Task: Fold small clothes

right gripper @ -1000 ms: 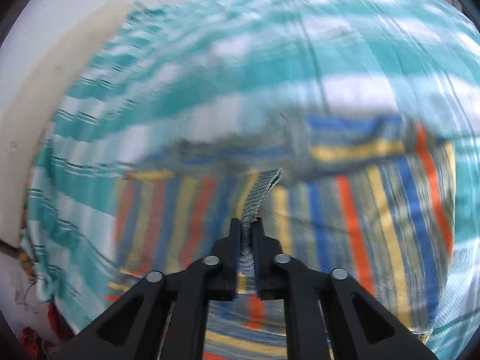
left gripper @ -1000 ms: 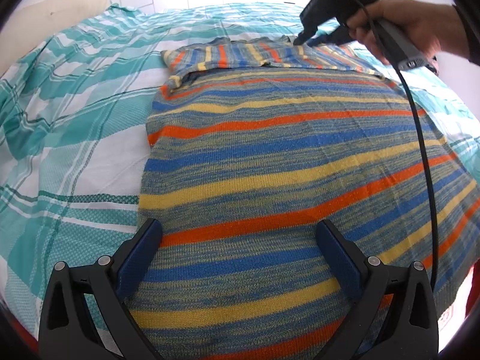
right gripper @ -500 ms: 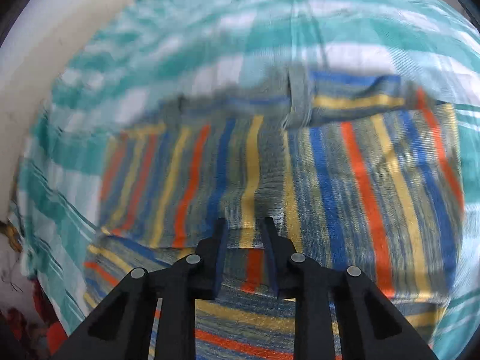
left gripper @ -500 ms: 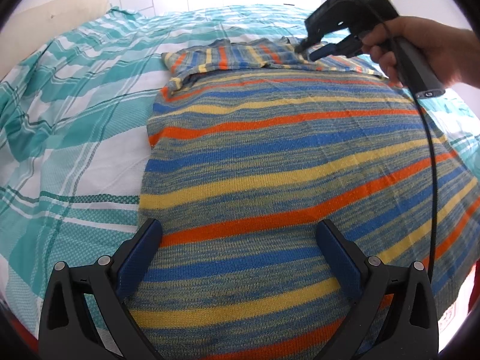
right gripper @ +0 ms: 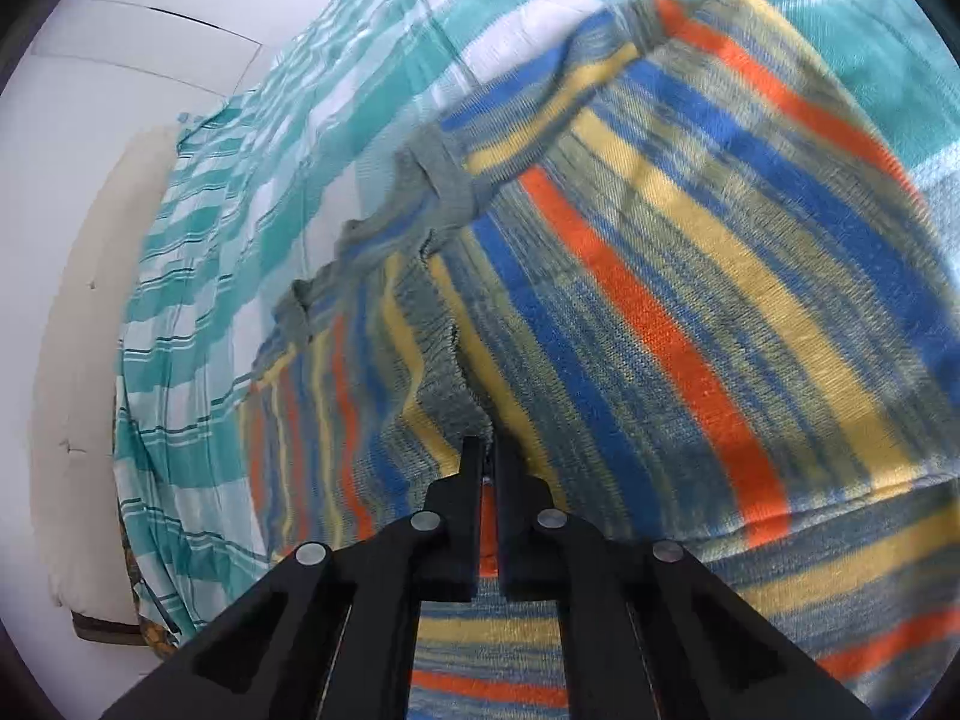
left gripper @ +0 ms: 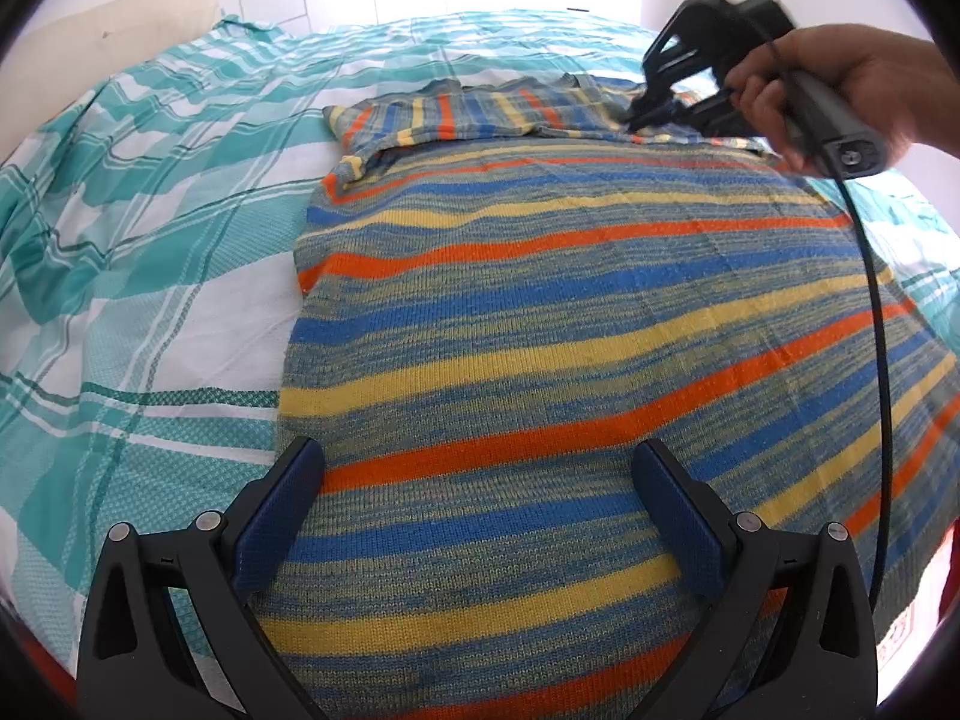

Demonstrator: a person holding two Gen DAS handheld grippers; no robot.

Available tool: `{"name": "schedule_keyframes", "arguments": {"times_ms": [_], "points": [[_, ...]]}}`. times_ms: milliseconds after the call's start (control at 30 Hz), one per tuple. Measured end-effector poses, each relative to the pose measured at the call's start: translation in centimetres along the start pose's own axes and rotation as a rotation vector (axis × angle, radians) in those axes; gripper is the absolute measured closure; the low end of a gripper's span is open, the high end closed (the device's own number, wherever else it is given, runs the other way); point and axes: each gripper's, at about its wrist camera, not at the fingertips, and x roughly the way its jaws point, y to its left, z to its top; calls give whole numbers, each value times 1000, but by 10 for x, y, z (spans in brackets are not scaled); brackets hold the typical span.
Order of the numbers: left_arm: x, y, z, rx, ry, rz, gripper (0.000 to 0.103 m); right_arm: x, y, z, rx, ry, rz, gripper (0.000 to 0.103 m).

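In the left wrist view, the left gripper [left gripper: 479, 498] is closest, low over the near part of the striped sweater [left gripper: 588, 372]. Its two blue-padded fingers [left gripper: 282, 507] stand wide apart and nothing is between them; the knit shows in the gap. The sweater lies spread flat on the bed [left gripper: 150, 228], which is covered by a sheet with teal and white checks. Its stripes in orange, blue and yellow run across the view.

Farther away, one folded part of the sweater, with stripes running the other direction, lies over its far end. There the right gripper [left gripper: 651, 114] touches the cloth, held by the right hand [left gripper: 840, 84]. A black cable [left gripper: 870, 312] hangs from its handle down over the sweater. Behind the bed, on the left, is a cream headboard [left gripper: 108, 30], and behind it a white wall.

In the right wrist view, the right gripper [right gripper: 487, 456] has its fingers [right gripper: 471, 474] almost together, with only a thin slit between them. A ribbed grey-green edge of the sweater [right gripper: 690, 276] ends at the tips and seems to be pinched there. Beyond it the cloth is bunched into wrinkles, and the picture is blurred.
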Motion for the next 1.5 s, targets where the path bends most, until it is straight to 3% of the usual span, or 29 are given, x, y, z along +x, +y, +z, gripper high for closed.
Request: {"name": "schedule_keyframes", "arguments": {"times_ms": [133,233,367,433,500,567,700,867,933,1033,1267,1400,1500], "points": [[1,0,0,0,1,1,1,-22,11,-14,-62,-45,-22,100],[0,1,0,-1,4,0,1,-9,0,-18,-72,-17,-97,100],[-2,2,0,-1,13,2,1,-9,5,-20,-104,-59,-93,99],[-6,2,0,0,30,9,1,-13,10,-21,-141,-55,-101,96],[-15,5,1,-18,62,7,1,-27,11,-25,-171,-62,-97,81],[-20,8,-1,-31,83,-5,1,-46,20,-37,-262,-63,-78,78],[-22,11,-9,-26,133,30,1,-85,26,-105,-515,0,-49,75],[-32,14,-23,-45,192,48,1,-106,-12,-220,-675,133,-143,73],[-38,11,-31,-20,210,68,1,-116,-31,-259,-696,144,-199,73],[-47,9,-40,11,233,94,1,-144,-52,-294,-674,69,-219,69],[-68,17,-48,-8,237,133,1,-169,-68,-293,-609,46,-238,66],[-81,40,-44,-106,202,148,1,-183,-71,-298,-594,18,-241,66],[-98,85,-33,-296,146,45,1,-202,-71,-291,-559,-61,-213,65]]}}
